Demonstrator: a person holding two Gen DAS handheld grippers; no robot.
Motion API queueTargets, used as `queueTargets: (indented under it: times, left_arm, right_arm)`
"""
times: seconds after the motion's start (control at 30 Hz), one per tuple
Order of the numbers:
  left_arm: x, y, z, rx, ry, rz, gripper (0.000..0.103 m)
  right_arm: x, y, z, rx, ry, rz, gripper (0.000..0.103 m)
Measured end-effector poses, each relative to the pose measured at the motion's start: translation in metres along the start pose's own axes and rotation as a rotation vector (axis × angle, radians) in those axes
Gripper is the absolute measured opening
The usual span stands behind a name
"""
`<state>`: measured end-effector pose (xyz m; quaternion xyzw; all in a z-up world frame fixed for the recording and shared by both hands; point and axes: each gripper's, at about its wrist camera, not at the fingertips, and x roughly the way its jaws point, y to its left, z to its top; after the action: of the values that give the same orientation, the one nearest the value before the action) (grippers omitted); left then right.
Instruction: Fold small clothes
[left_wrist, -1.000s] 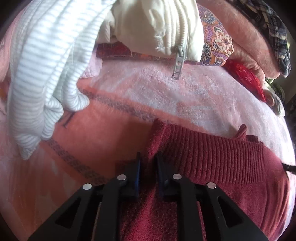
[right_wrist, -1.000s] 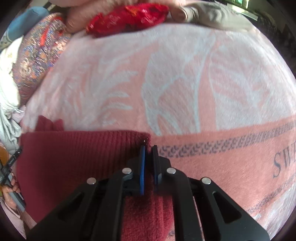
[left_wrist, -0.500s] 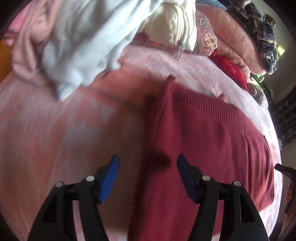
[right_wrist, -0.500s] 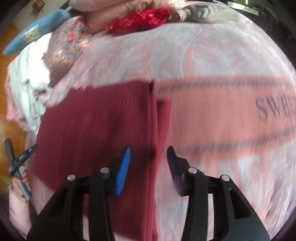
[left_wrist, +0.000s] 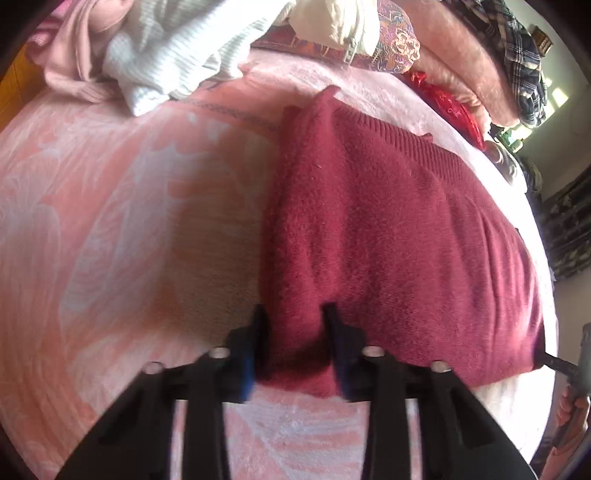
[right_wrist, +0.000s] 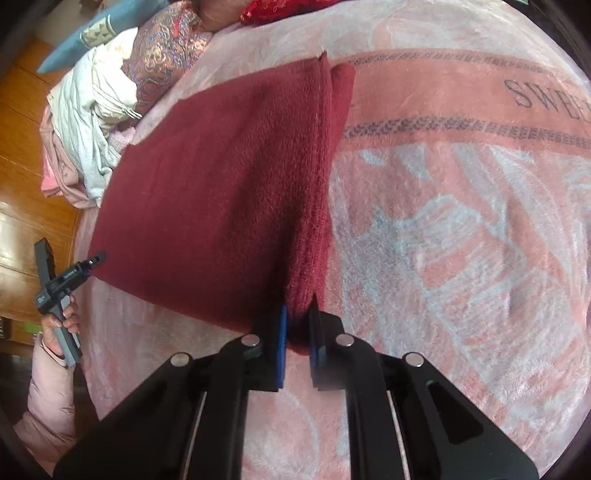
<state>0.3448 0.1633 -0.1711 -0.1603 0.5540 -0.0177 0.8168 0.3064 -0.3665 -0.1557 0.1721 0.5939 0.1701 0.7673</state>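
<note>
Near corners of the maroon knit (left_wrist: 388, 229) are pinched: left gripper (left_wrist: 293, 332) closing on bunched cloth, right gripper (right_wrist: 297, 325) clamped tight, ready for folding away.

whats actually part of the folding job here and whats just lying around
In the job:
- dark red sweater
- left gripper, closing on its near edge
- right gripper, shut on its near edge

Lying about:
- heap of pale clothes
- patterned cushion
- pink blanket underneath
</note>
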Motion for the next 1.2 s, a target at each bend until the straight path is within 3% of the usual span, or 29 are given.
queueTargets:
  times: [0.13,0.23,0.47,0.6,0.93,0.97,1.1,1.2]
  left_arm:
    - [-0.007,-0.001,0.001,0.029,0.015,0.013,0.028]
    - [0.007,0.001,-0.003,0.045,0.038,0.031,0.029]
    - [0.012,0.006,-0.007,0.069,0.024,0.007,0.031]
    - [0.013,0.007,-0.008,0.059,0.013,-0.001,0.033]
    - [0.012,-0.001,-0.011,0.065,-0.009,0.062,0.037]
    - [0.010,-0.002,-0.011,0.061,-0.009,0.073,0.039]
    - [-0.015,-0.001,-0.019,-0.026,-0.016,0.072,0.043]
    - [-0.036,-0.007,-0.031,-0.001,-0.015,0.086,0.044]
  right_arm:
    - [-0.012,0.004,-0.005,-0.009,-0.009,-0.028,0.007]
    - [0.017,-0.010,-0.009,0.035,0.057,-0.060,0.007]
    - [0.034,-0.031,-0.015,0.117,0.021,0.021,0.005]
    - [0.035,-0.022,-0.015,0.102,0.024,-0.015,0.006]
    - [0.041,-0.012,-0.005,0.105,0.064,-0.116,0.007]
    - [0.038,-0.012,-0.004,0.114,0.067,-0.112,0.008]
    - [-0.007,-0.004,-0.015,0.118,-0.046,-0.087,0.038]
    - [-0.020,-0.004,-0.024,0.115,-0.032,-0.114,0.038]
